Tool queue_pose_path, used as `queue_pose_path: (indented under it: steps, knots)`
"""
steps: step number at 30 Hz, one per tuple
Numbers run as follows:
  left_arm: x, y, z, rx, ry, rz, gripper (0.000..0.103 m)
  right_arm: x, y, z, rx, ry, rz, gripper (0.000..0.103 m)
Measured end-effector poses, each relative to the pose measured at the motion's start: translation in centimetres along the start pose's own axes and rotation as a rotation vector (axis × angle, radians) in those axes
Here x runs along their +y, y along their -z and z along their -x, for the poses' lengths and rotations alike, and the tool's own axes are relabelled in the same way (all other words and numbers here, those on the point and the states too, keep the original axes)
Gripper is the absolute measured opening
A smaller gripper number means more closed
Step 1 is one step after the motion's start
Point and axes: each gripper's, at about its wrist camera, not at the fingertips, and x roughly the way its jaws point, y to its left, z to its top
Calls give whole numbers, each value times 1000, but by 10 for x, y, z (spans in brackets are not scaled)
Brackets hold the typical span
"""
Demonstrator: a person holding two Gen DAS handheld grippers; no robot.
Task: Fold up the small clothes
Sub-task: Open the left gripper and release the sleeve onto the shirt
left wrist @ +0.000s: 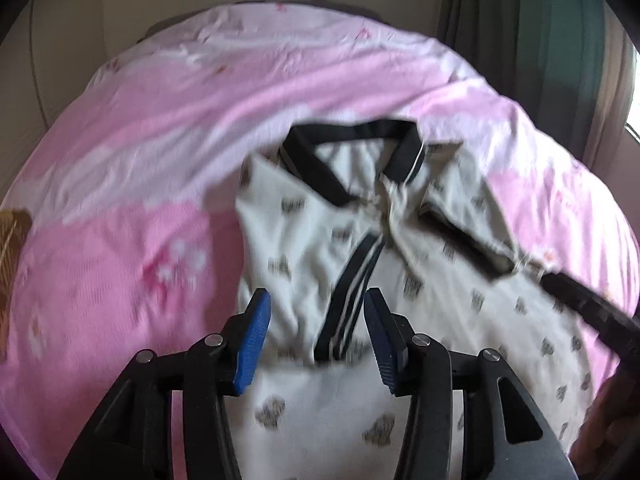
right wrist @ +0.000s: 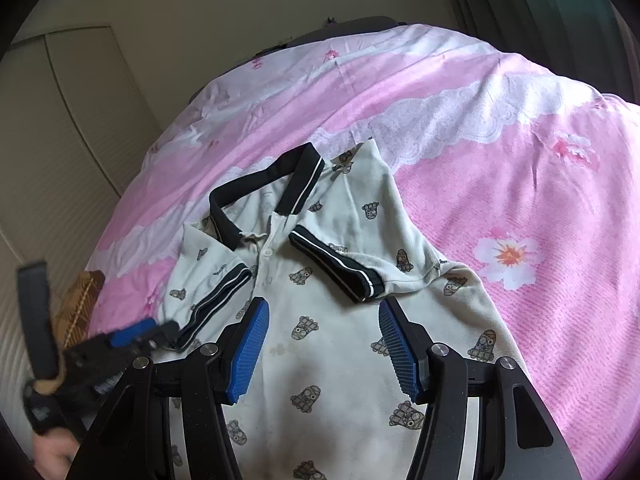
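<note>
The left gripper (left wrist: 316,338) had its jaws about half open, with nothing between the two blue ribbed pads (left wrist: 252,344); it hung over the lower front of the shirt (left wrist: 304,248), just beyond the striped cuff of the folded sleeve. The right gripper (right wrist: 324,346) also stood with its jaws partly open and empty above the shirt's front, its two blue pads (right wrist: 248,350) clear of the cloth.

There was one shirt, a small white polo of knit fabric, printed with many little grey cartoon figures. It lay face up on the bed, collar away from the grippers. It had one black collar (right wrist: 264,188) with a thin white line, one white button (right wrist: 267,253) that I could see, and two short sleeves, both folded inward over the chest, each ending in a black cuff (right wrist: 340,266) with white stripes.

Under it lay one pink bedsheet (right wrist: 520,200), wrinkled, with white lace-like bands and printed flowers. One brown woven thing (right wrist: 80,308) showed at the bed's edge.
</note>
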Motion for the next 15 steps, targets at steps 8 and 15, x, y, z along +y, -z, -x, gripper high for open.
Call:
queue_pose_path:
  steps: [8,15]
  knots:
    - [65,-65,-62,71,55,114,46,10,-16,-13,-10,-9,26,58]
    - [82,-83,-113,143,106,94,42,29,-29,-37,-25,-12,63,58]
